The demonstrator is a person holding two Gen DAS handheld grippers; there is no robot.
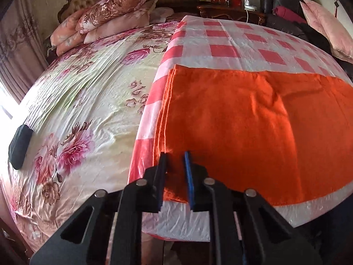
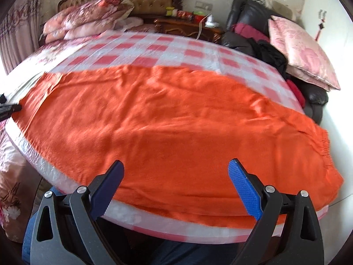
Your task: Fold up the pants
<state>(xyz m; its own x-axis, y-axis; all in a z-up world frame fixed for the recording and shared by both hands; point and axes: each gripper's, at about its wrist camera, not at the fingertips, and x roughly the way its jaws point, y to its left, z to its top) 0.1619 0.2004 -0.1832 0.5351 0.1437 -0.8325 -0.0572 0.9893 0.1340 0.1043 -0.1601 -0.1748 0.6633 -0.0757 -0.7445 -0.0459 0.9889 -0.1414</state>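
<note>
The orange pants [image 1: 253, 121] lie flat on a red-and-white checked plastic sheet [image 1: 220, 37] on the bed, legs stacked, hems to the left. My left gripper [image 1: 175, 156] sits at the near left corner of the pants, its jaws narrowly apart with the orange cloth edge between them. In the right wrist view the pants [image 2: 167, 119] spread across the sheet [image 2: 154, 50], waistband at the right. My right gripper [image 2: 176, 165] is wide open just above the near edge of the pants, holding nothing. The left gripper's tip [image 2: 11, 108] shows at the far left.
A floral bedspread [image 1: 88, 101] covers the bed to the left, with stacked pillows [image 1: 110, 15] by the headboard. A black object [image 1: 19, 145] lies on the bed's left side. A dark leather sofa with a pink cushion [image 2: 302, 50] stands right. A nightstand [image 2: 187, 26] stands behind.
</note>
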